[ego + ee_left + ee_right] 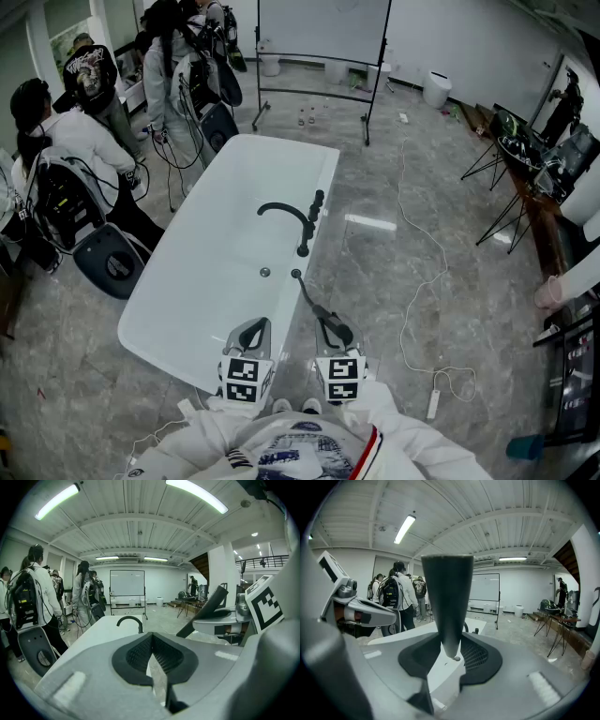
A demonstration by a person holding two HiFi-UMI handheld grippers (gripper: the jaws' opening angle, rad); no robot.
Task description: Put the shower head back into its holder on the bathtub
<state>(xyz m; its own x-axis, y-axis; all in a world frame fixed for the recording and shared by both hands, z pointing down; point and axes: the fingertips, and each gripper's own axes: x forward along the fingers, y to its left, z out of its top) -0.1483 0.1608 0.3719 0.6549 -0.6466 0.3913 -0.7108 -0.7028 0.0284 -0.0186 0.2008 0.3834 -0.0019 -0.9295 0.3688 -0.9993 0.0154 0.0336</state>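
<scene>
Black shower head (443, 602) clamped between the jaws of the right gripper (449, 654), held just beside the bathtub (206, 281) rim, long axis near upright, wide end up, narrow end down, left gripper (151, 644) closed on nothing.

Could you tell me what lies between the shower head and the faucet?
The black hose, running from the shower head to the tub rim, in the head view.

You have one left gripper (251, 328), one right gripper (336, 328), one shower head (447, 597), one bathtub (211, 272), one faucet (286, 214) and one whiteboard (323, 26) at twelve o'clock.
</scene>
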